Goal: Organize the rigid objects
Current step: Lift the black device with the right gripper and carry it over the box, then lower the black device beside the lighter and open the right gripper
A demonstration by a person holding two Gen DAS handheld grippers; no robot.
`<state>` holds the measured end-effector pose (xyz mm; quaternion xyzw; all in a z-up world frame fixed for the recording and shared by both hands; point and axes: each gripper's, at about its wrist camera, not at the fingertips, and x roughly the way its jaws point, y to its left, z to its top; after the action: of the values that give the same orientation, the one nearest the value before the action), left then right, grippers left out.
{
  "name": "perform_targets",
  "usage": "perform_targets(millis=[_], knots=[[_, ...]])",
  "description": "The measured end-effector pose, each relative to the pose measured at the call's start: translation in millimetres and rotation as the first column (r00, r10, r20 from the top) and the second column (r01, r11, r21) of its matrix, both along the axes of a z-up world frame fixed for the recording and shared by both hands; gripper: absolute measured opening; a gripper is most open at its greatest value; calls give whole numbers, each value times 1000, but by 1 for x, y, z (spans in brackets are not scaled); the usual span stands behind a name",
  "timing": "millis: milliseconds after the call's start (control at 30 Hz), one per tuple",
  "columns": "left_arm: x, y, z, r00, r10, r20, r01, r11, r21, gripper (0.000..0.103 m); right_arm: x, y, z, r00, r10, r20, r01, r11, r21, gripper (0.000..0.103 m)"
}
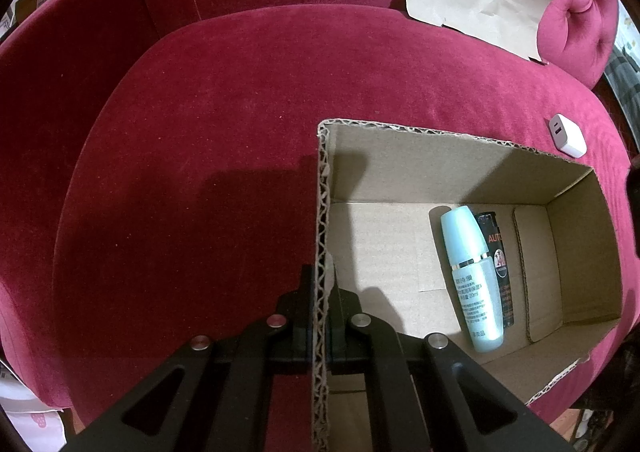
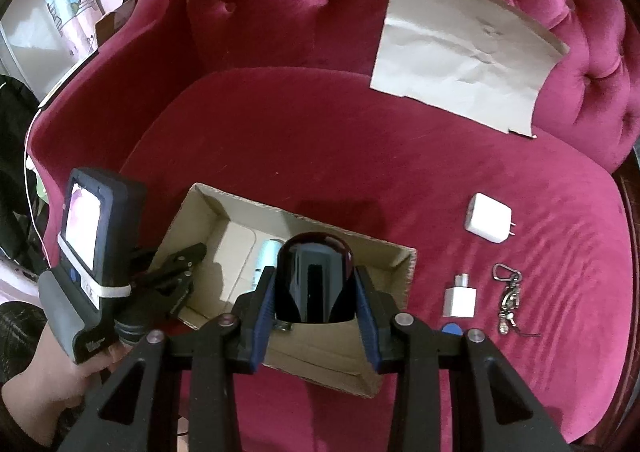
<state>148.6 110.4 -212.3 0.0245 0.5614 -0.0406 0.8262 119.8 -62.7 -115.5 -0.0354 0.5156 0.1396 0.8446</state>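
The right claw (image 2: 314, 292) is gripping a glossy black object (image 2: 314, 276) above the cardboard box (image 2: 394, 264); the left claw (image 1: 320, 316) is pinching the box wall. Releasing off-centre risks it striking the blue bottle (image 1: 472, 272) inside.

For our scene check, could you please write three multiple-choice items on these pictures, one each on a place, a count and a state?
1. Where is the pale blue bottle?
A. on the paper sheet
B. lying in the cardboard box
C. beside the keychain

2. How many white plugs lie on the sofa seat?
A. two
B. none
C. four

3. What is the right gripper doing?
A. hanging empty
B. gripping the box wall
C. holding a glossy black object

Answers:
1 B, it rests on the box floor.
2 A, a larger plug and a smaller plug.
3 C, both fingers flank it.
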Motion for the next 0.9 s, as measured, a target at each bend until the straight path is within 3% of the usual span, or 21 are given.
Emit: perform_targets(millis=[900], knots=[[0, -1, 0, 1000, -2, 0, 2, 1000, 4, 4, 24, 21, -64, 995, -4, -96, 2, 1000, -16, 40]])
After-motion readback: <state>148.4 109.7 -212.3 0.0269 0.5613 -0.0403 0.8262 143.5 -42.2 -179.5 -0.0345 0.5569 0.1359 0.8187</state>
